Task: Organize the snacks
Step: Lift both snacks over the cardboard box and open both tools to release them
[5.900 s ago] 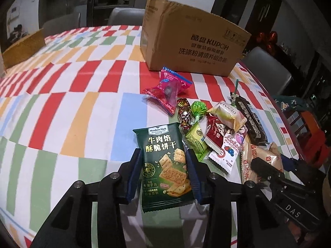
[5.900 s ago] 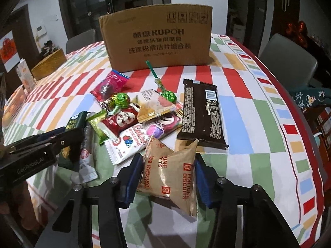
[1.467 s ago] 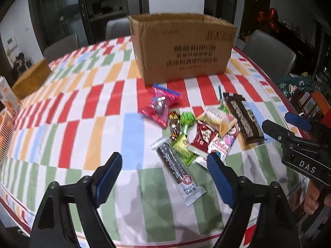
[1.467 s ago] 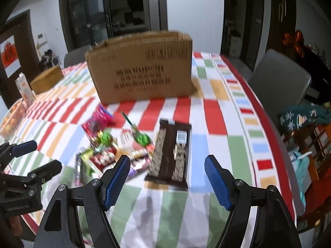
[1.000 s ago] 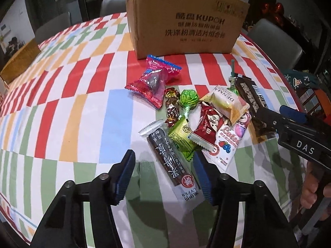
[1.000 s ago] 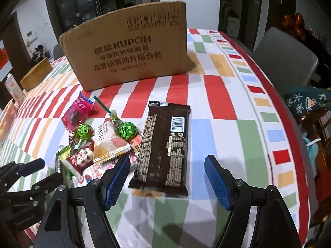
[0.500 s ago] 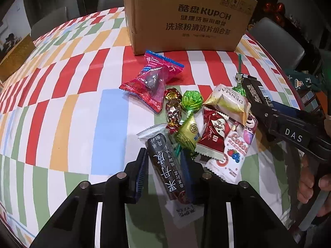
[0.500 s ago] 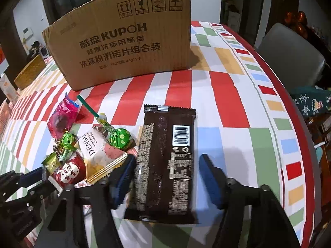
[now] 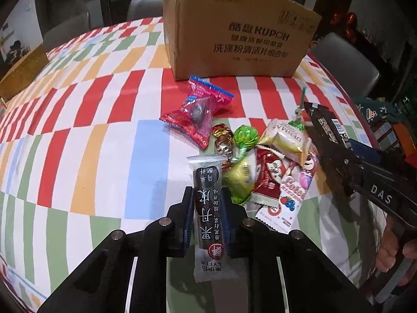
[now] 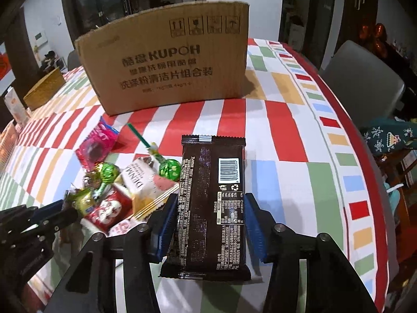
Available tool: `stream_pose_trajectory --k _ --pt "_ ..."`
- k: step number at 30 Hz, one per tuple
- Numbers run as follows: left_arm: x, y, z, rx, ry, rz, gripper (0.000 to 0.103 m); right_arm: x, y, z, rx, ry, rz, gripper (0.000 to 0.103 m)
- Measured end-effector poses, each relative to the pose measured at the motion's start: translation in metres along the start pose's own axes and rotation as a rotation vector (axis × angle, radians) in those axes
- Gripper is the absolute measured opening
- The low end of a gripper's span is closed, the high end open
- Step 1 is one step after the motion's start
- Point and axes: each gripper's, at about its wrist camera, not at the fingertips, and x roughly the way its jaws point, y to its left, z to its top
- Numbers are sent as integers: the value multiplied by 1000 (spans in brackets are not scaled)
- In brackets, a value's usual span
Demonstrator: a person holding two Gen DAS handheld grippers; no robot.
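My left gripper (image 9: 207, 208) is shut on a long dark snack bar (image 9: 207, 203) with a clear wrapper end. My right gripper (image 10: 209, 216) is shut on a dark brown chocolate pack (image 10: 211, 198), barcode side up. Both lie at table level. Between them sits a pile of sweets: a pink candy bag (image 9: 199, 116), a green lollipop (image 10: 169, 168), a cream DENMA pack (image 9: 285, 138), a red pack (image 9: 268, 177) and a green pack (image 9: 239, 180). A brown KUPOH cardboard box (image 10: 169, 65) stands behind the pile.
The table has a striped red, green, orange and blue cloth (image 9: 91, 130). Its right edge (image 10: 370, 182) runs near grey chairs (image 10: 365, 78). A woven basket (image 10: 44, 88) stands at the far left. The right gripper shows in the left wrist view (image 9: 365, 180).
Both grippers came down to the table and closed, the left around the dark snack bar, the right around the chocolate pack. The biscuit packs held 5.9 s ago are out of view.
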Motion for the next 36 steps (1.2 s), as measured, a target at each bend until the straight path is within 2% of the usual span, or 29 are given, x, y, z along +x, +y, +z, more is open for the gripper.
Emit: stream_pose_trajectory --k 11,20,36 --pt "-42 -12 6 33 -106 -22 20 -49 2 -6 12 -94 37 51" --pt "-67 -20 30 61 -205 -34 20 -75 7 4 8 -166 69 51" --pt "-109 -27 95 96 -388 -37 20 -101 13 59 -8 -318 95 51"
